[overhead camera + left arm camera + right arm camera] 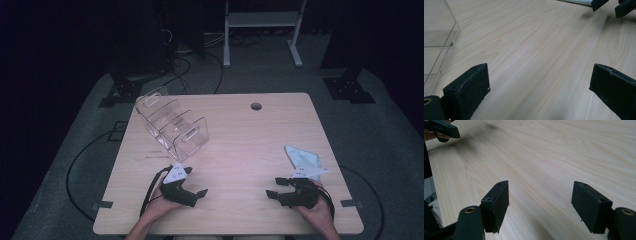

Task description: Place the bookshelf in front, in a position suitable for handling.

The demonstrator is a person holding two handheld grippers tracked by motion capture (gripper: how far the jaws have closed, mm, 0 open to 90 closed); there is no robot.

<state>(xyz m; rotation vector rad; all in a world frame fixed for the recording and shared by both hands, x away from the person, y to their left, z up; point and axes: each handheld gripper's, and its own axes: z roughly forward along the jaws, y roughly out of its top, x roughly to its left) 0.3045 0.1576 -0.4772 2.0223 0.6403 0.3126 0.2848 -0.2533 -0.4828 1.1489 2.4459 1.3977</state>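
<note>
High view shows a light wooden tabletop (235, 135) with a person's two hands coming in from the near edge, each one holding a black tool. The left tool (196, 193) rests low over the near left part of the tabletop, and its jaws point toward the middle. Left gripper view shows its jaws standing wide apart, with bare wood between them and nothing held. Just beyond this tool, on the left part of the tabletop, stands a clear plastic organizer (172, 125) with several upright dividers; one transparent wall of it (439, 37) is seen at the left edge of the left gripper view.

The right tool (276, 189) is over the near right part of the tabletop, and its jaws point toward the left tool. In the right gripper view its jaws are also open, a little less wide, and they grip nothing. Just behind the right tool, close to the right edge, lies a pale green cloth (302, 157), flat on the wood. The two tools are well apart from each other.
</note>
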